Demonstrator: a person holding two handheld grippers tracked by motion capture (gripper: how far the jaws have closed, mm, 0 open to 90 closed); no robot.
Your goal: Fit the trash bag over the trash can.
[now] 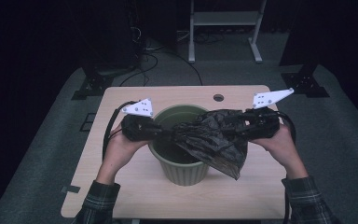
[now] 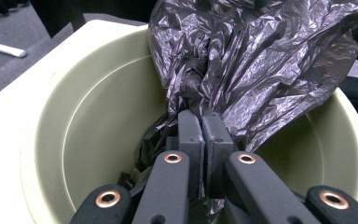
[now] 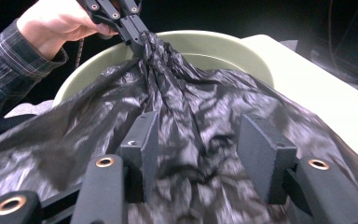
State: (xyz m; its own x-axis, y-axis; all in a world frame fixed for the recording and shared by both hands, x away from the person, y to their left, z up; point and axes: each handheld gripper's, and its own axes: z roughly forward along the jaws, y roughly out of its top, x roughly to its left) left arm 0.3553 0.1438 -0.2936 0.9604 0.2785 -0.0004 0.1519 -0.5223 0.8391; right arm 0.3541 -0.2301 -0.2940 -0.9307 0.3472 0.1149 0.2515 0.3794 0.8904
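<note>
Crinkled black plastic bin bag [image 1: 214, 137] is draped over the rim of the pale green ribbed plastic bin [image 1: 182, 169], mid-table, w/ one corner hanging down its front. On the left, my left gripper [image 1: 161, 132] is clamped tight on a bunched edge of the bag, prob. to anchor it while I spread the mouth. Over on the right, my right gripper [image 1: 240, 128] has jaws about halfway apart, film slack between them, not pinched. Left gripper view shows the bare bin interior [image 2: 98, 140]; right gripper view shows my left hand [image 3: 58, 23] instead.
</note>
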